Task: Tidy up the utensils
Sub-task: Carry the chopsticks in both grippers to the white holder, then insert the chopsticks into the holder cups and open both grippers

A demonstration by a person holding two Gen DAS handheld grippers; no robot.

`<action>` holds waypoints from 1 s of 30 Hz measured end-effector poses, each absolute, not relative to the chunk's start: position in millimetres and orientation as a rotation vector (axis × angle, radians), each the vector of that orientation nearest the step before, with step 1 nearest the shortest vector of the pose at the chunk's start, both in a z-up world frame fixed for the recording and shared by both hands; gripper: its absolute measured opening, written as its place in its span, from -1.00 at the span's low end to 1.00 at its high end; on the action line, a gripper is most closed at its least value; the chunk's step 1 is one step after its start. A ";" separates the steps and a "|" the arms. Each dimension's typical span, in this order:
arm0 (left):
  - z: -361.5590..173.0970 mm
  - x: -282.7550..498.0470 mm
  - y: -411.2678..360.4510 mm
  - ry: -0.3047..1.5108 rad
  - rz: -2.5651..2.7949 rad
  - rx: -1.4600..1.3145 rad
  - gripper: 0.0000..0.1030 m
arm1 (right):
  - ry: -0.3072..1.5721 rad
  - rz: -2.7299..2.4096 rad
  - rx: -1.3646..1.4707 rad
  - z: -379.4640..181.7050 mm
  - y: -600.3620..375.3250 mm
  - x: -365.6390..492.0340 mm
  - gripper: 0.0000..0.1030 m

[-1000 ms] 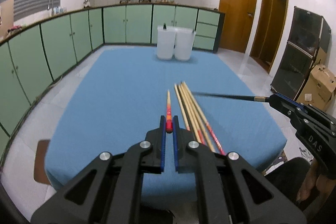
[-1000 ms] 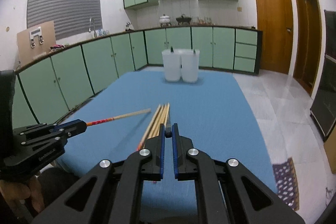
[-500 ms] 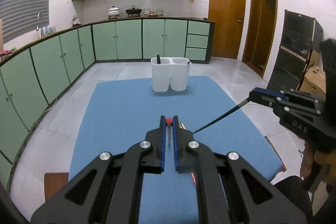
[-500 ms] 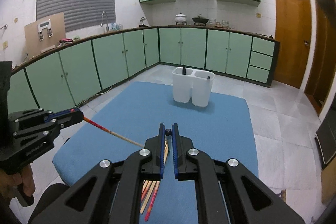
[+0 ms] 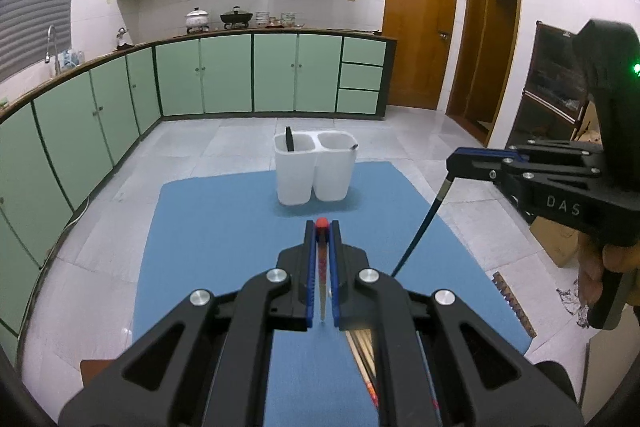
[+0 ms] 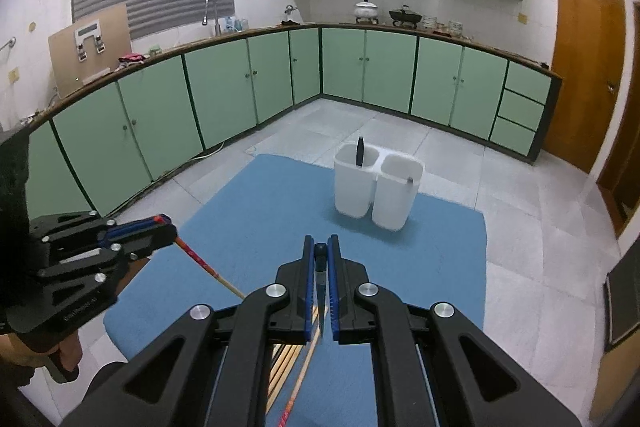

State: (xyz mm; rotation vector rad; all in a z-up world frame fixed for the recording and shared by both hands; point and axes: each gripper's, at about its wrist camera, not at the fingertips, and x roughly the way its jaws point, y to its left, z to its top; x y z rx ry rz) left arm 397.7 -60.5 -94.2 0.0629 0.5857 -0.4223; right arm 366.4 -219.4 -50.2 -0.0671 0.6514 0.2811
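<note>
My left gripper (image 5: 321,227) is shut on a red-topped wooden chopstick (image 5: 321,259) that hangs tip down above the blue mat (image 5: 224,235). My right gripper (image 6: 321,247) is shut on a black chopstick (image 6: 320,291), also tip down; it shows in the left wrist view (image 5: 420,231) too. The left gripper and its red chopstick (image 6: 204,267) show at the left of the right wrist view. A white two-compartment holder (image 5: 315,179) stands at the mat's far end, with a black utensil (image 5: 289,139) in its left compartment. Several loose chopsticks (image 5: 362,347) lie on the mat below the grippers.
The mat covers a table in a kitchen with green cabinets (image 5: 224,79) around. The right compartment (image 6: 396,187) of the holder has a small dark tip at its rim. Cardboard boxes (image 5: 556,239) stand on the floor to the right.
Both grippers have risen well above the mat, and their chopsticks have swung from lying forward to hanging tip down. The holder now looks farther below.
</note>
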 end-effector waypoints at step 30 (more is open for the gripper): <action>-13.5 614.9 -133.1 0.407 -0.348 0.081 -0.90 | 0.548 0.126 -0.010 15.3 -283.8 592.4 -0.88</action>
